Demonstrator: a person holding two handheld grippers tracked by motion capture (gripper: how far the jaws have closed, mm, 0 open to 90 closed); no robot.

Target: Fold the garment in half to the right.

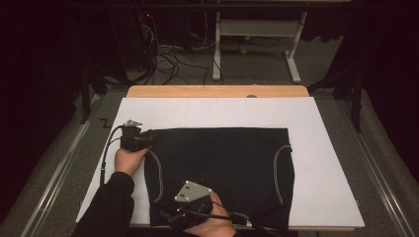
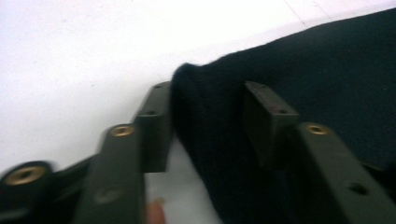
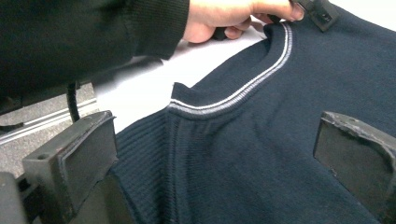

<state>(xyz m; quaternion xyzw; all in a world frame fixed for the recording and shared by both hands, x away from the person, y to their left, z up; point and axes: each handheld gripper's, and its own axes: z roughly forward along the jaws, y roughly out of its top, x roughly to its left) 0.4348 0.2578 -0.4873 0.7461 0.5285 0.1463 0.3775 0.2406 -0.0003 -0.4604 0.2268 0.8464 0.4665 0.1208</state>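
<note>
Sweater [image 1: 217,168]: soft, limp knit; left gripper [image 2: 205,126] clamps its ten-o'clock corner, right gripper [image 3: 215,158] jaws apart at six-o'clock hem.

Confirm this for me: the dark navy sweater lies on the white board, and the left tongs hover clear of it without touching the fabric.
Not quite. The left tongs do not hover clear: in the left gripper view a fold of the sweater sits between their jaws at its edge. The sweater does lie on the white board.
</note>
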